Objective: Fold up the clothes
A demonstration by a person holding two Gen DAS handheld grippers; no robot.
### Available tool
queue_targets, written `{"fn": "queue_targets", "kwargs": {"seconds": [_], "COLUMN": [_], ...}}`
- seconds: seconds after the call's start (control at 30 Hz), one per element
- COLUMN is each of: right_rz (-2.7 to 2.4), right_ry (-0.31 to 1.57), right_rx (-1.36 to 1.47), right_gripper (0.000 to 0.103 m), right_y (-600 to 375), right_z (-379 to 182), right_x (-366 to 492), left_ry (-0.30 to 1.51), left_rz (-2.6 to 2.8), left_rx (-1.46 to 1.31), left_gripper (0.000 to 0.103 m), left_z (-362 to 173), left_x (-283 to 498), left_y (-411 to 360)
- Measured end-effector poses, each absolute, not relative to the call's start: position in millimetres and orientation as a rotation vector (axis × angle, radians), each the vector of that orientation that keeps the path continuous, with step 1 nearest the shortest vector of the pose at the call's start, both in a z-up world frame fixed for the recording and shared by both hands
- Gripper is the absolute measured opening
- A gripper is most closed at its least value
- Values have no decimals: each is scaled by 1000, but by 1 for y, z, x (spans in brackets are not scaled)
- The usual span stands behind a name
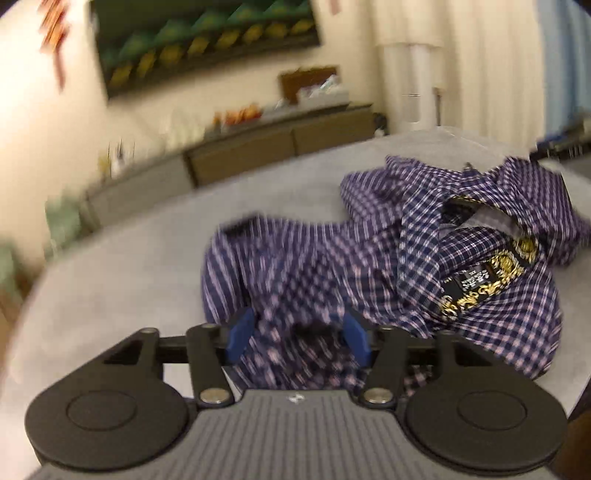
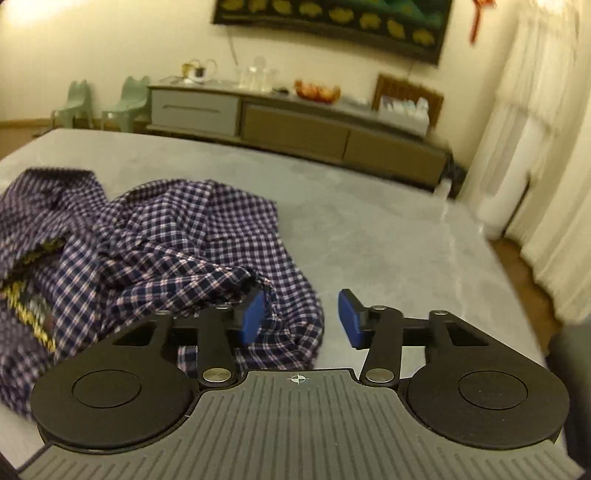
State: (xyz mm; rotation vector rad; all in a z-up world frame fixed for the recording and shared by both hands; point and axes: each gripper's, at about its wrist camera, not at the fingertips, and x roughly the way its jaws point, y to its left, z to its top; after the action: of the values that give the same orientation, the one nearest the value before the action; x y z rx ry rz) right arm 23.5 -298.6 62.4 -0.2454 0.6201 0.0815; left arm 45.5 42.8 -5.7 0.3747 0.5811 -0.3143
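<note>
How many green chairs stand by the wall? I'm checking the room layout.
2. One chair is at the far left by the wall; the other chair stands just right of it, beside the cabinet. More may be out of view.

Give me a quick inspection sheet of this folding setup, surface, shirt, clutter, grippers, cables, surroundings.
Surface: grey table, bare around the garment.
Job's things: one checked shirt, crumpled in a heap, neck label showing, not yet folded.
Clutter: nothing seen on the table.
Grippers: left gripper open, shirt cloth bunched between its fingers; right gripper open at the shirt's edge, one finger against cloth, gripping nothing.
Cables: nothing seen.
Surroundings: low sideboard with fruit bowl and glassware, wall painting, two green chairs, curtains.
</note>
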Motion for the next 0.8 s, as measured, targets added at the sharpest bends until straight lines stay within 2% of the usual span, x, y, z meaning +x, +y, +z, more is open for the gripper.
{"fn": "queue_targets", "kwargs": {"seconds": [0.03, 0.1, 0.17, 0.3, 0.47, 0.63, 0.67, 0.7, 0.73, 0.77, 0.8], "right_rz": [103, 164, 224, 280, 342, 419, 431, 445, 458, 465, 471], "right_ry": [590, 530, 471, 425, 433, 374, 380, 412, 444, 458, 458], "right_rx": [-281, -390, -570, -861, -1232, -1331, -1335, -1320, -1305, -1274, -1229], "right_gripper": [55, 71, 75, 75, 75, 73, 62, 24, 4, 4, 3], "right_y": [-296, -281, -261, -229, -211, -194, -189, -186, -183, -181, -182], "right_z": [68, 74, 74, 56, 9, -11, -14, -14, -13, -7, 3], "right_x": [15, 3, -11, -16, 7, 28, 34, 40, 46, 49, 49], "left_ry": [561, 550, 543, 537, 493, 462, 451, 446, 443, 444, 437], "left_rz": [-328, -360, -395, -448, -530, -552, -557, -560, -566, -579, -587], "left_rx": [414, 502, 619, 784, 866, 919, 917, 910, 893, 857, 804], "left_gripper": [59, 59, 59, 59, 59, 61, 57, 48, 17, 3, 3], "left_z": [-5, -7, -18, -44, -66, -84, -82, -81, -78, -71, -61], "left_x": [44, 37, 37, 51, 55, 67, 69, 74, 77, 80, 80], "left_y": [41, 40, 36, 28, 20, 10, 11, 9, 9, 11, 17]}}
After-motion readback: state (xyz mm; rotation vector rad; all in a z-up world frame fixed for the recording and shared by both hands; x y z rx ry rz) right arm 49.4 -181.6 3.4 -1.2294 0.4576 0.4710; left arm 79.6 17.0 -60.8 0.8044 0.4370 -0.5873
